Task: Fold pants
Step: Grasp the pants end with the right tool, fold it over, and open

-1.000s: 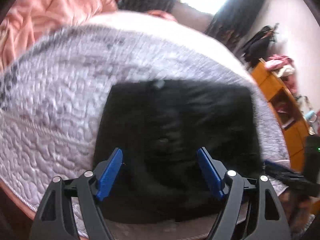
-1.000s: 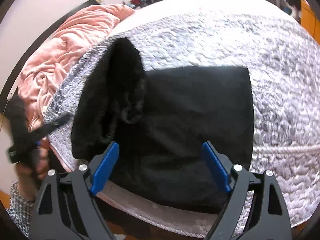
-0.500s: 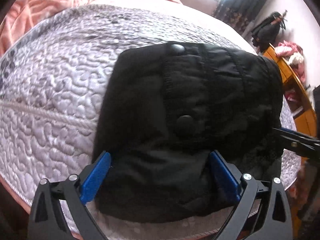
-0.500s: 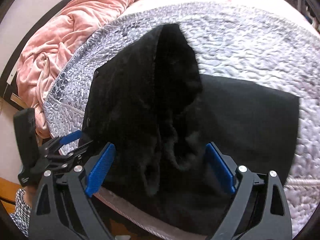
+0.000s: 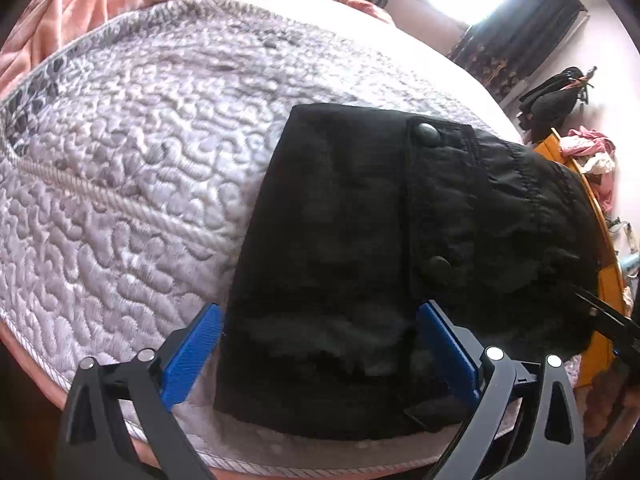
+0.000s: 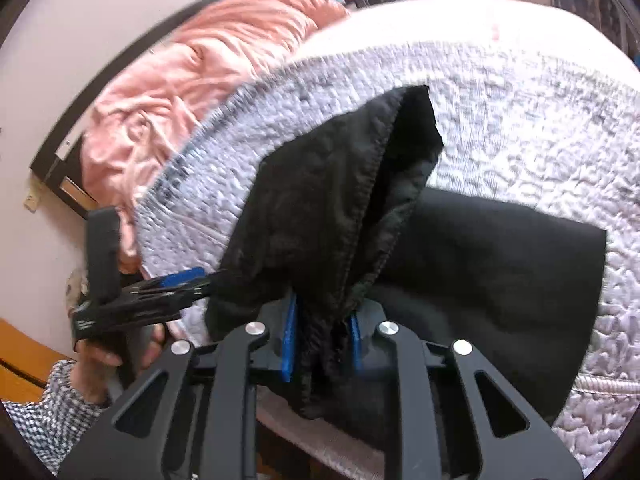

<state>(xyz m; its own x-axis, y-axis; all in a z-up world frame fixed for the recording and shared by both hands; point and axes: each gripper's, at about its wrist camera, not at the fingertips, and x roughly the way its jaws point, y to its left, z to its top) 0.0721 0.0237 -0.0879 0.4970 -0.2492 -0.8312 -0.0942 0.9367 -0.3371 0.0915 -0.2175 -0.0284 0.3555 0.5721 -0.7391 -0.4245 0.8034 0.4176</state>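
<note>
Since half a second ago the right gripper has clenched the pants edge on the quilt, lifting it to fold over, while the left gripper stays spread, straddling the near hem.

Both wrist views close, angled down over bed edge; shared: black pants, quilt.
</note>
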